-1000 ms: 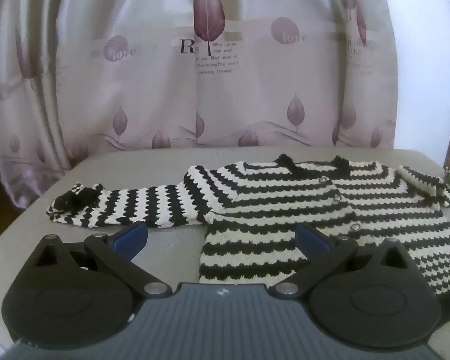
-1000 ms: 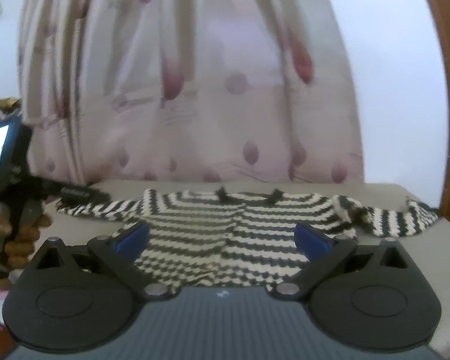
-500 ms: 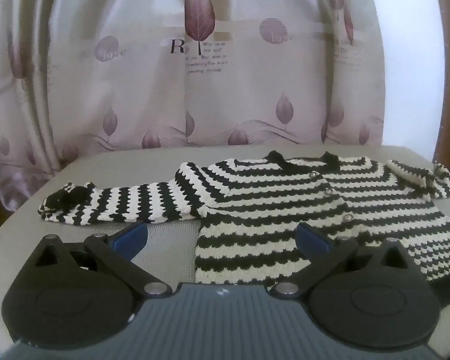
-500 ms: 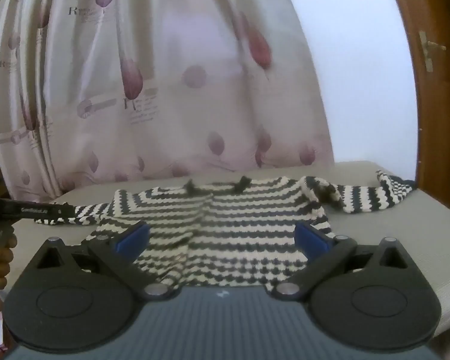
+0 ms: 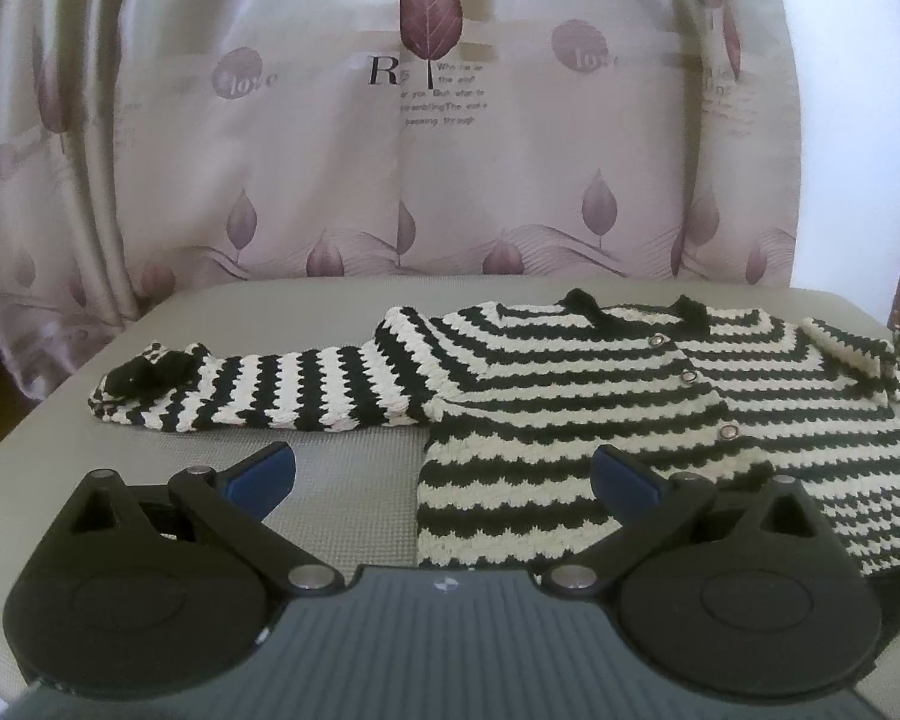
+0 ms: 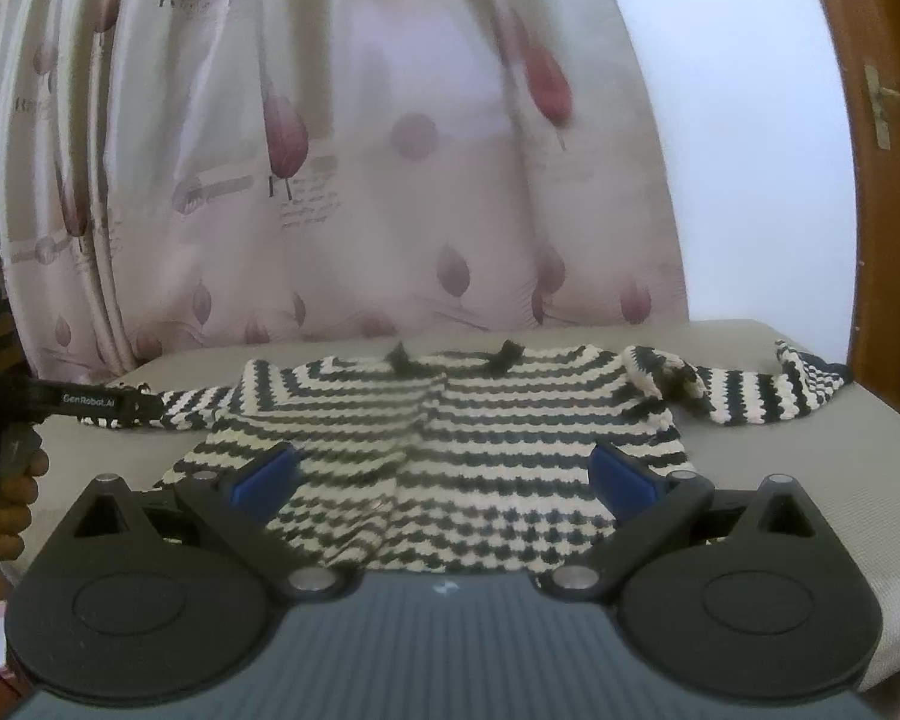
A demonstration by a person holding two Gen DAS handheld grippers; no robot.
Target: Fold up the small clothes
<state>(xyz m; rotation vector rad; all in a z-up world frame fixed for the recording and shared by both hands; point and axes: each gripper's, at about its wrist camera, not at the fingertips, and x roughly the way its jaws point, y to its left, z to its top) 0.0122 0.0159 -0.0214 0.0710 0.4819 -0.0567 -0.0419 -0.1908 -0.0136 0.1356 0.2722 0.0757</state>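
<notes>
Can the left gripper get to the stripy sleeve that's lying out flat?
Probably yes. The left gripper is open, and only bare grey table lies between it and the stretched-out sleeve of the striped cardigan. Nothing blocks the way.

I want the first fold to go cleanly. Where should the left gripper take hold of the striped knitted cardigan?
Probably at the cuff of the sleeve stretched flat to the left of the black-and-cream striped knitted cardigan. The open left gripper could approach from the near-left side: that loose end can swing across the body.

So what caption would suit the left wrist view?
Open left gripper hovering before a black-and-cream striped knitted cardigan spread flat on a grey table.
</notes>
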